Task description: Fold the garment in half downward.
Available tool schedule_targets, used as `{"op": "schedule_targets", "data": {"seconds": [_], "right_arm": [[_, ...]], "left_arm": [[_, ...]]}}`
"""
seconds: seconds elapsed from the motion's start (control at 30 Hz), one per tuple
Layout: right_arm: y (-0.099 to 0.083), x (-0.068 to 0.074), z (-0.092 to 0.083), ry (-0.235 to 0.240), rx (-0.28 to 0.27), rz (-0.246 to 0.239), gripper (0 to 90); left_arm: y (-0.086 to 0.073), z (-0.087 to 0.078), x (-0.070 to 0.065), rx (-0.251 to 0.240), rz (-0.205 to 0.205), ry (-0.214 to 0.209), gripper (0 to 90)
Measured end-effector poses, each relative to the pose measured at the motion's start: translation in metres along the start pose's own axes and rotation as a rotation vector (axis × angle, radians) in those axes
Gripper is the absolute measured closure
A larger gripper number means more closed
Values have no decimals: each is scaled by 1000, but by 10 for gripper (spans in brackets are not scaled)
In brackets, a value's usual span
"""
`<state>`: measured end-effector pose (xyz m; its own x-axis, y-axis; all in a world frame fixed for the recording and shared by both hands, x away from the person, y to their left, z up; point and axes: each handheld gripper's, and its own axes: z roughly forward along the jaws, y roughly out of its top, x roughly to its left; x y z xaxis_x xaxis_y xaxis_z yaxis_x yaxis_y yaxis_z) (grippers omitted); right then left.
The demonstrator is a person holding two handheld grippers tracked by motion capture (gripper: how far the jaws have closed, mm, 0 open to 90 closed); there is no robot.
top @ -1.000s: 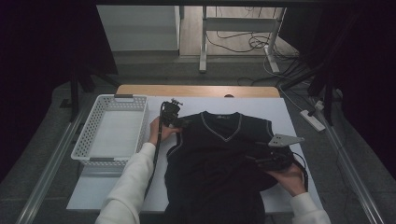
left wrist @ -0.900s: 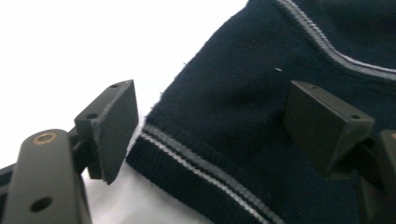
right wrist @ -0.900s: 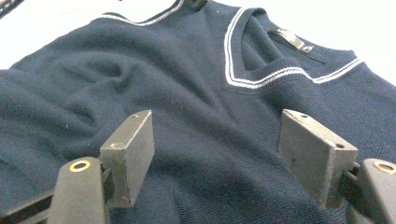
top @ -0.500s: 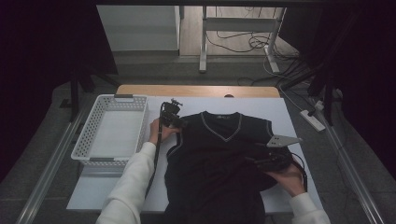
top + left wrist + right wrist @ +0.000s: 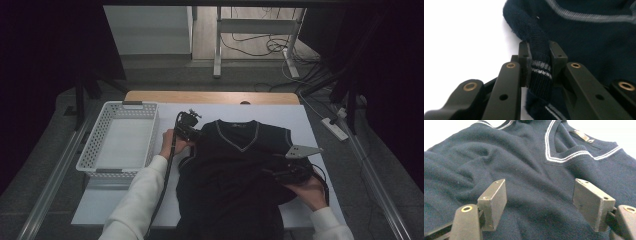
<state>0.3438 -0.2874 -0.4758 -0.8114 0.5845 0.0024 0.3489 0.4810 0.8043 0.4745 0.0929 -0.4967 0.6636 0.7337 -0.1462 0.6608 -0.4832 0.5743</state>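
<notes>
While vest (image 5: 235,175) lies face-up on white table (image 5: 310,125), front hem hanging over near edge, folding judged barely begun: armhole edge gripped, no fold laid yet. Left tongs (image 5: 541,62) have just been closing, now clamped on striped armhole rib at vest's left shoulder. Right tongs (image 5: 540,202) held wide over vest body, nothing gripped. Vest: dark navy knit, V-neck w/ pale stripes, wrinkled mid-body. Basket (image 5: 100,150) beside, not yet used.

White sleeves (image 5: 137,200); black tongs (image 5: 540,62) with brass-ringed screw holes and trailing black cables.
</notes>
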Motion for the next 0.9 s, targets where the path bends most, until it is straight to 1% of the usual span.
{"op": "schedule_targets", "data": {"seconds": [0.03, 0.1, 0.17, 0.3, 0.37, 0.47, 0.63, 0.73, 0.8, 0.9], "right_arm": [[0, -1, 0, -3, 3, 0, 272], [-1, -1, 0, -3, 3, 4, 272], [-1, -2, 0, -4, 4, 7, 272], [-1, -1, -1, -9, 3, 8, 272], [-1, -1, -1, -10, 4, 8, 272], [-1, -2, 0, -13, 3, 10, 272], [-2, -3, 1, -20, 13, 12, 269], [-2, -6, 3, -24, 15, 11, 270], [-1, -9, 4, -33, 25, 6, 270], [1, -17, 5, -49, 35, 21, 270]], "left_arm": [[2, -6, -1, -10, 7, 1, 747], [4, -17, -2, -30, 8, -7, 748], [4, -26, -3, -43, 13, -2, 749], [3, -39, -2, -72, -1, -21, 749], [3, -44, -4, -83, 8, -21, 749], [5, -52, -6, -89, 30, -9, 750], [6, -60, -3, -107, 28, -8, 750], [4, -63, 0, -112, 17, -12, 750], [3, -64, 2, -119, 8, -23, 750], [2, -62, 4, -123, -1, -30, 750]]}}
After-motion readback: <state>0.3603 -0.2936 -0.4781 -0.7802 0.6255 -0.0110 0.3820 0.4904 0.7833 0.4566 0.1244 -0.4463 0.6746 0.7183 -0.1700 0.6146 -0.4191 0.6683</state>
